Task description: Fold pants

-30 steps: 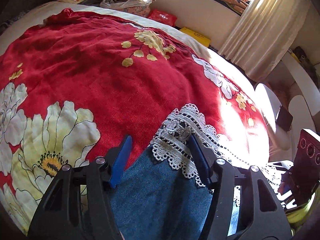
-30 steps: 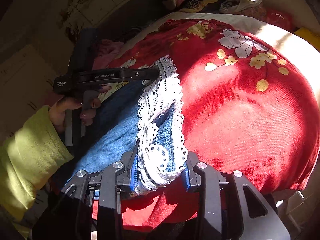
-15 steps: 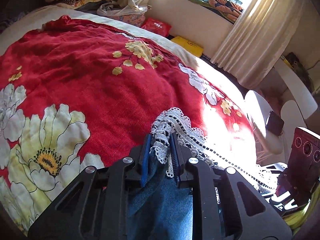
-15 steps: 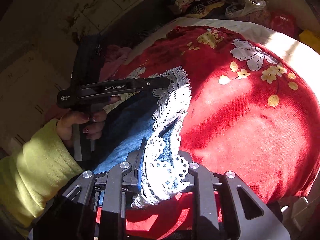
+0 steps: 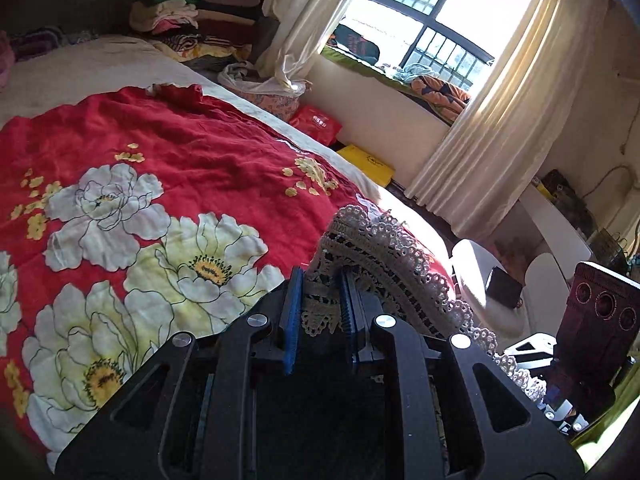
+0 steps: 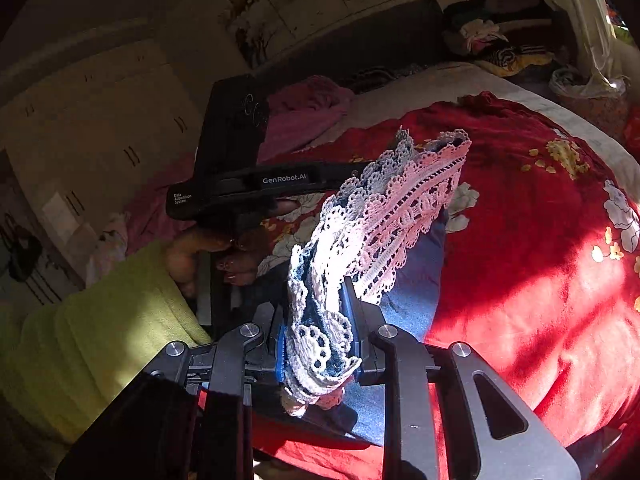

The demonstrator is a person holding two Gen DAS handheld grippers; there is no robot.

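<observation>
The pants are blue denim (image 6: 416, 280) with a white lace hem (image 6: 400, 208), lying on a red flowered blanket (image 6: 520, 240). My right gripper (image 6: 316, 320) is shut on a bunched end of the lace, which hangs lifted above the bed. In the left wrist view my left gripper (image 5: 320, 280) is shut on the other end of the lace hem (image 5: 384, 248), and the denim below is hidden by the jaws. The right wrist view also shows the left gripper (image 6: 352, 176) from the side, held by a hand (image 6: 208, 248) in a yellow-green sleeve (image 6: 100, 320). The hem stretches between both grippers.
The red blanket (image 5: 200, 152) covers a round bed. A pile of clothes (image 5: 180, 12) sits at its far side. Beyond the bed's edge lie a red packet (image 5: 316, 120) and a yellow packet (image 5: 368, 160), below a curtained window (image 5: 500, 120). A white chair (image 5: 480, 280) stands at the right.
Both grippers closed on the lace hem, then rose and swung with it. The hem has come up off the blanket, and more of the room shows in both views.
</observation>
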